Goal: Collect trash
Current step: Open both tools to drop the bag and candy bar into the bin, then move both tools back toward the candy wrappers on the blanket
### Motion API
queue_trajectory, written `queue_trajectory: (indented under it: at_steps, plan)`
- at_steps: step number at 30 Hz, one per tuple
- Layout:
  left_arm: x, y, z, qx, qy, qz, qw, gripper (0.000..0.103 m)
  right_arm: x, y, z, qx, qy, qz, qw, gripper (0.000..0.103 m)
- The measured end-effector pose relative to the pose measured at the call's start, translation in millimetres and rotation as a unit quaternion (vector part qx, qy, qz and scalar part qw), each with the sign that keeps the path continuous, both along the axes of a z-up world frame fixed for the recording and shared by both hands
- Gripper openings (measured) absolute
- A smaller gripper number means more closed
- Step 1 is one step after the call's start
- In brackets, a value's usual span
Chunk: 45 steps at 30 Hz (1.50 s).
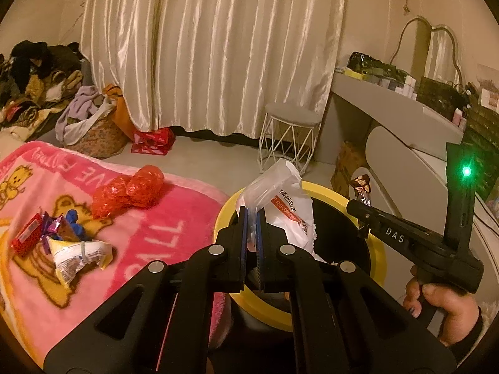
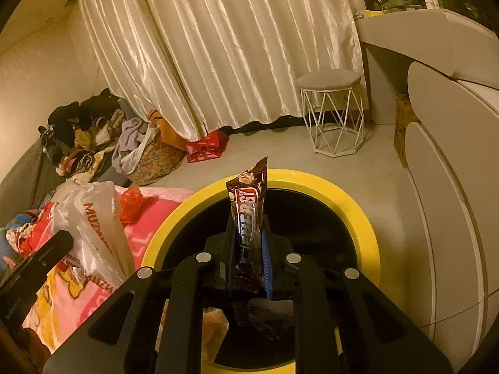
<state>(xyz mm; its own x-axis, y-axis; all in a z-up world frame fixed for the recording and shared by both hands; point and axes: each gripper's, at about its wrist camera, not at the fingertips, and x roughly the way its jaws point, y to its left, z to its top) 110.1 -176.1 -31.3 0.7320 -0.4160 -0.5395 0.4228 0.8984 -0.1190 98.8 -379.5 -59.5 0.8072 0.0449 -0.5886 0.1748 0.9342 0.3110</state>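
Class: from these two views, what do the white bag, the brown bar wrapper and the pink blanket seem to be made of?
White bag: thin plastic film, likely; translucent, crinkled.
Brown bar wrapper: glossy printed foil or plastic; shiny, creased.
Pink blanket: plush fleece, apparently; fuzzy matte surface.

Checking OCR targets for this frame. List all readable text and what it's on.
"DAS": right claw's black body.
"MUZI…", rest lost in folds: white plastic bag in the left claw.
"…S AND COMFO…" plus Chinese characters, too blurred: same bag.
"ENERGY", likely: brown snack bar wrapper, lettering stylised.
"…OVE", "ALL", partial: pink blanket.
Small wrappers on the blanket: print too small.
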Motion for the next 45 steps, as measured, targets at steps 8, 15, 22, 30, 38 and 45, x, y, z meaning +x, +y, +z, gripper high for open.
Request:
queue_trajectory:
  at_steps: [8, 15, 22, 30, 38, 45]
  plan:
    - [5.5, -13.2, -10.0, 0.013, 0.006, -0.011, 0.9998, 0.002, 0.6, -5.4, -1.9, 0.003, 0.004, -0.003, 1.000, 0.014]
    - [11.5, -22.5, -22.8, 0.025, 0.019, -0.016, 0.9994, 0.002, -1.3, -7.4, -6.8, 0.006, 0.009, -0.006, 1.000, 0.014]
    - [18.1, -22.8, -31.9, 0.022, 0.033, -0.016, 0.9991, 0.003, 0.3, -7.5, -10.9, 0.010, 0.014, -0.006, 1.000, 0.016]
    - [17.2, -6.1, -32.2, 0.001, 0.039, 0.010, 0.9992, 0.057, -2.1, -7.0, -15.1, 0.021, 0.019, -0.018, 0.999, 0.041]
    - [11.0, 15.9, -21.7, -0.018, 0.025, 0.036, 0.9989, 0.091, -3.3, -4.1, -13.3, 0.010, 0.013, -0.015, 1.000, 0.055]
    - [7.1, 39.2, -11.2, -0.032, 0.016, 0.065, 0.9973, 0.092, -1.4, 3.9, -6.5, 0.004, 0.004, -0.006, 1.000, 0.068]
